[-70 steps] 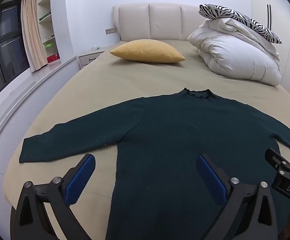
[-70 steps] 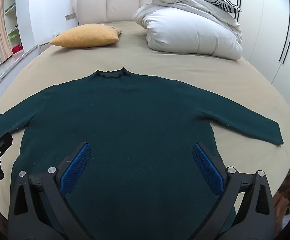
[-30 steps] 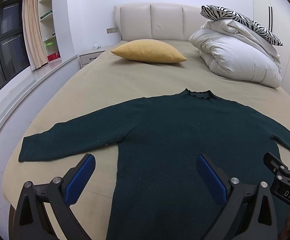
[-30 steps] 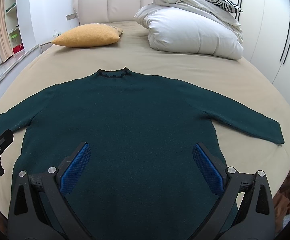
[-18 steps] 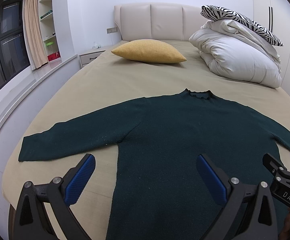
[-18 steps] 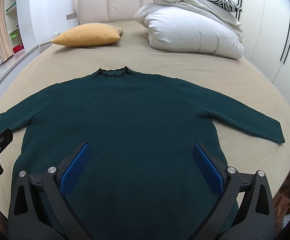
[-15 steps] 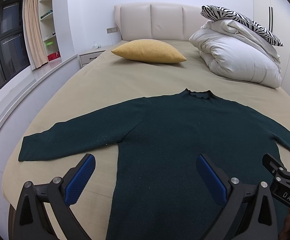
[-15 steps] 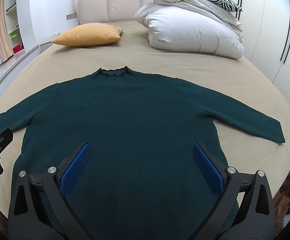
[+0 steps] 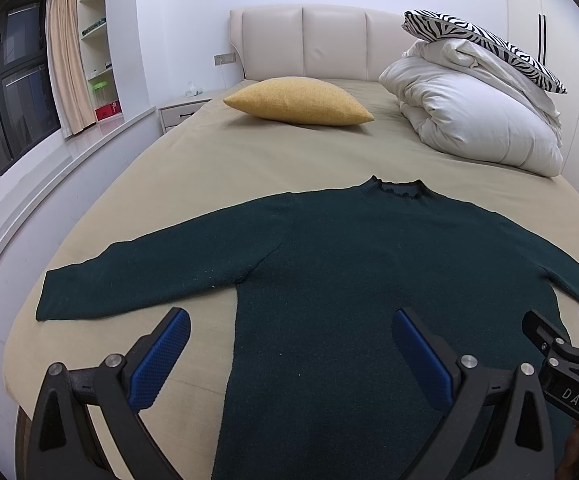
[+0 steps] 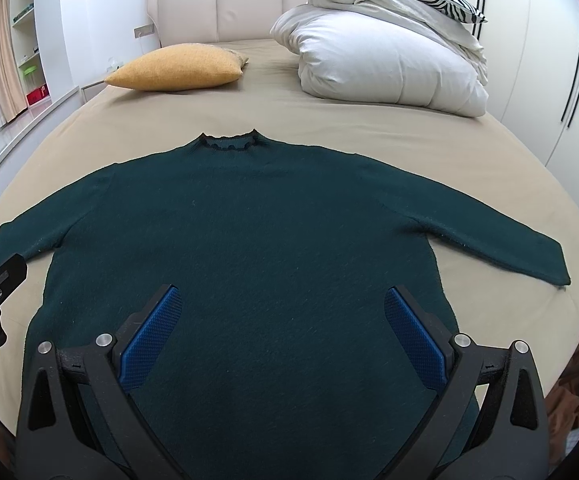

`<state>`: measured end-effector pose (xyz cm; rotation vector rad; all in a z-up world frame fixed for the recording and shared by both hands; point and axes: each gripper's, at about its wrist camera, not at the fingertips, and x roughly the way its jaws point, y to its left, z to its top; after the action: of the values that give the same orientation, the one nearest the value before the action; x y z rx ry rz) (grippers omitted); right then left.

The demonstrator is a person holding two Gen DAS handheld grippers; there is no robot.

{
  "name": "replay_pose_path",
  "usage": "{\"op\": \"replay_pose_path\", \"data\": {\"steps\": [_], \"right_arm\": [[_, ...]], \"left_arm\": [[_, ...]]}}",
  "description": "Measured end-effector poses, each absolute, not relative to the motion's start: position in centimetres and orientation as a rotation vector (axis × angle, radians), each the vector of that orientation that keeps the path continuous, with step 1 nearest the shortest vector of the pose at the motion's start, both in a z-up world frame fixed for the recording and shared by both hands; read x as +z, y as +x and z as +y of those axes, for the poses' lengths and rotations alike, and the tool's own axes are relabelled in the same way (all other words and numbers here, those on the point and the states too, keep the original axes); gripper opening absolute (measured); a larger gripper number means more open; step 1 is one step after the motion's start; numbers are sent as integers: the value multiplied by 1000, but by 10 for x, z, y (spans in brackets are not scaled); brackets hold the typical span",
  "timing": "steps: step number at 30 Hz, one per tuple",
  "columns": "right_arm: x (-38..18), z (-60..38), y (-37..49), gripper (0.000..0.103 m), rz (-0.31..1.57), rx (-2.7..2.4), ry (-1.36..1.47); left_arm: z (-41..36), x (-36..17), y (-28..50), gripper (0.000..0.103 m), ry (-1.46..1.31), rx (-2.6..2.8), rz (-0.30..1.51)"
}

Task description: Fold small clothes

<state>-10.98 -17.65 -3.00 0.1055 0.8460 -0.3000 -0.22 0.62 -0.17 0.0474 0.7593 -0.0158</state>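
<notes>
A dark green long-sleeved sweater (image 9: 349, 264) (image 10: 257, 216) lies flat on the beige bed (image 9: 217, 168) (image 10: 389, 128), collar toward the headboard, both sleeves spread out sideways. My left gripper (image 9: 289, 356) hovers open above the sweater's lower left side, near its left edge. My right gripper (image 10: 281, 332) hovers open over the lower middle of the body. Nothing is between either pair of blue pads. The right gripper's body shows at the right edge of the left wrist view. The sweater's hem is hidden below both frames.
A yellow pillow (image 9: 297, 102) (image 10: 177, 68) lies near the headboard. A folded white duvet (image 9: 473, 120) (image 10: 385, 60) with a zebra-print pillow (image 9: 485, 48) on top sits at the back right. A window ledge (image 9: 49, 176) runs along the left, wardrobe doors (image 10: 561, 60) along the right.
Both grippers have stayed almost still, with only a slight drift of view. The sweater has not moved.
</notes>
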Motion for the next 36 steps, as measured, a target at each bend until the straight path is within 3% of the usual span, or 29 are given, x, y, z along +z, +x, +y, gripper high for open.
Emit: {"op": "replay_pose_path", "data": {"steps": [25,31,36], "right_arm": [[-32,-172,-108,103,837,-285,112],[-16,-160,-119,103,677,-204,130],[-4,-146,-114,103,580,-150,128]], "left_arm": [[25,-7,-10,103,6,-29,778],[104,-20,-27,103,-165,-48,780],[214,-34,-31,103,-444,27,748]]}}
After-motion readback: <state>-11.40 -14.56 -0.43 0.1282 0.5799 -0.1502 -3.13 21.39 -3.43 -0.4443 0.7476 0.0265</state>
